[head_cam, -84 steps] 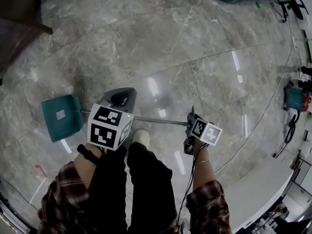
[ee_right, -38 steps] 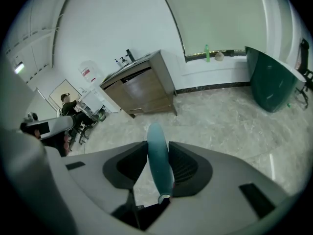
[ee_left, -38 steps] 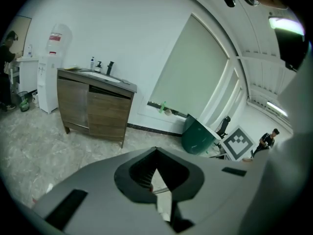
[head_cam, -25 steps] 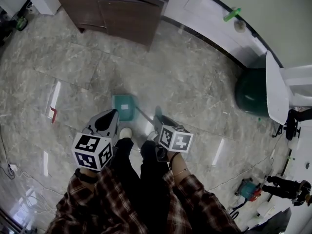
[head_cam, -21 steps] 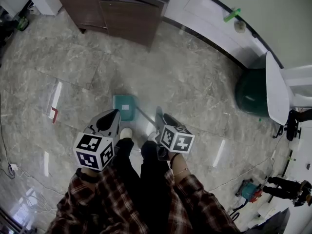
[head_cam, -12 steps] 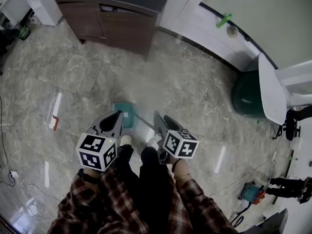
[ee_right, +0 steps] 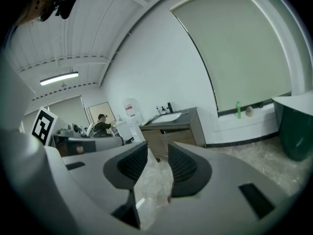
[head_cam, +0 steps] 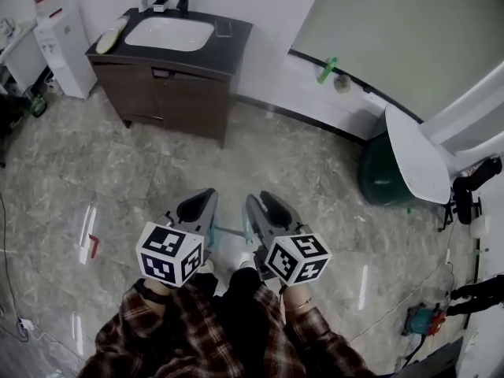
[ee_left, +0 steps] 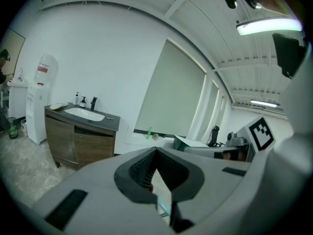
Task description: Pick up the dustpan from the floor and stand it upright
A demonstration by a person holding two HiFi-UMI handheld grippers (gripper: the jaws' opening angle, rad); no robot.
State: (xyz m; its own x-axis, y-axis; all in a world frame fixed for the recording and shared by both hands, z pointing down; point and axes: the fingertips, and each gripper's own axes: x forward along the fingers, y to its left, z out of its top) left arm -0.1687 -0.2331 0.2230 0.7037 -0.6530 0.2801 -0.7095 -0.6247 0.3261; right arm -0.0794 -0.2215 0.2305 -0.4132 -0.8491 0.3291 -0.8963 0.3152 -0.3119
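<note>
**Fig.** Likely end stage of the task. L gripper [head_cam: 209,197] has its jaws closed tip to tip w/ nothing between them. R gripper [head_cam: 257,201] has its jaws a narrow way apart, w/ only floor [head_cam: 315,172] seen thru the gap. Both are raised and aimed fwd toward the vanity [head_cam: 169,77]. The dustpan [head_cam: 227,231] shows only as a thin teal strip low between the grippers, so upright or not can't be told. Next: tilt view down and check it stands; if not, re-grip the handle w/ R.

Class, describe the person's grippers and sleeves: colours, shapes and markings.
The left gripper and right gripper have smooth, curved grey bodies and black ribbed pads. Each carries one of the white cubes printed with black square markers. The sleeves are red-brown plaid.
</note>
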